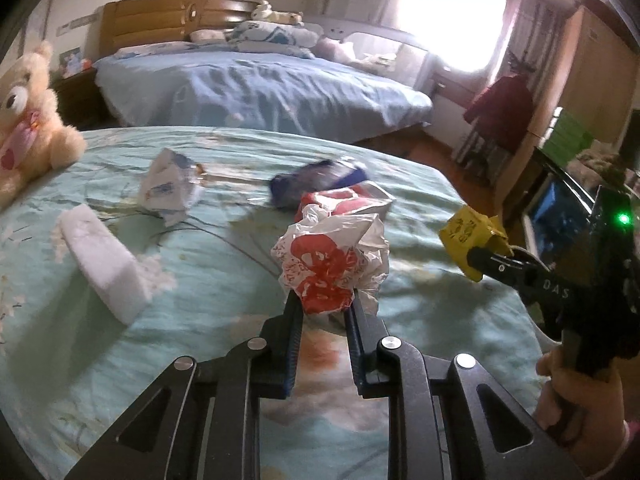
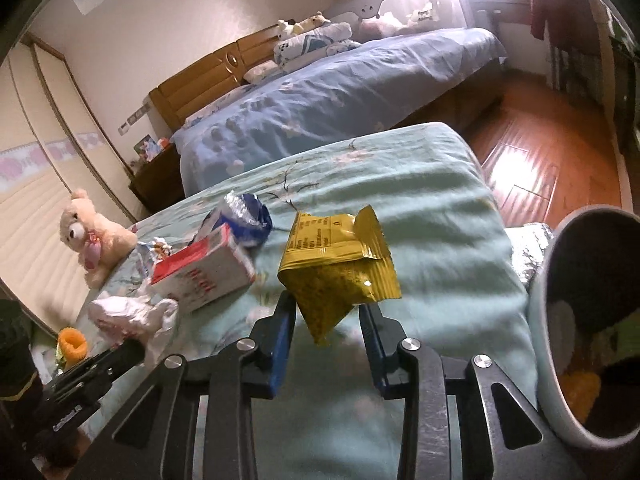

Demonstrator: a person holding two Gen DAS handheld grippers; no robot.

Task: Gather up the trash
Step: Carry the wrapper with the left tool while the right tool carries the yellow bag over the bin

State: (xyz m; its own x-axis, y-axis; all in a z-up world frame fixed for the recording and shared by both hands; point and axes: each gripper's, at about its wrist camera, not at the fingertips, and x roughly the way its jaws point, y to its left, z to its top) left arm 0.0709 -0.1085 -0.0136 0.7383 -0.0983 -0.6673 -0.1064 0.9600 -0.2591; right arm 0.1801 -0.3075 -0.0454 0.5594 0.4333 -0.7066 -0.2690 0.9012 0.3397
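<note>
Red-and-white crumpled plastic bag (image 1: 332,264) sits clamped in your left gripper (image 1: 320,304), lifted just above the mint bedspread (image 1: 200,280). Your right gripper (image 2: 328,316) has its fingers pinched on a yellow foil snack packet (image 2: 340,268), which hangs with 1 corner down and its long axis tilted upright. The bin (image 2: 552,280) stands open just right of it, at the bed's edge. A red-and-white carton (image 2: 204,272), a blue wrapper (image 2: 248,220) and a white block (image 1: 104,264) lie on the bed.

Bedroom on my feed: two beds, bright window.

I see a mint floral bed (image 2: 420,208) nearest, a blue bed (image 1: 256,92) with wooden headboard (image 1: 160,20) behind, glaring window (image 1: 452,20), reddish wood floor (image 2: 540,152), cream walls (image 2: 160,20).
</note>
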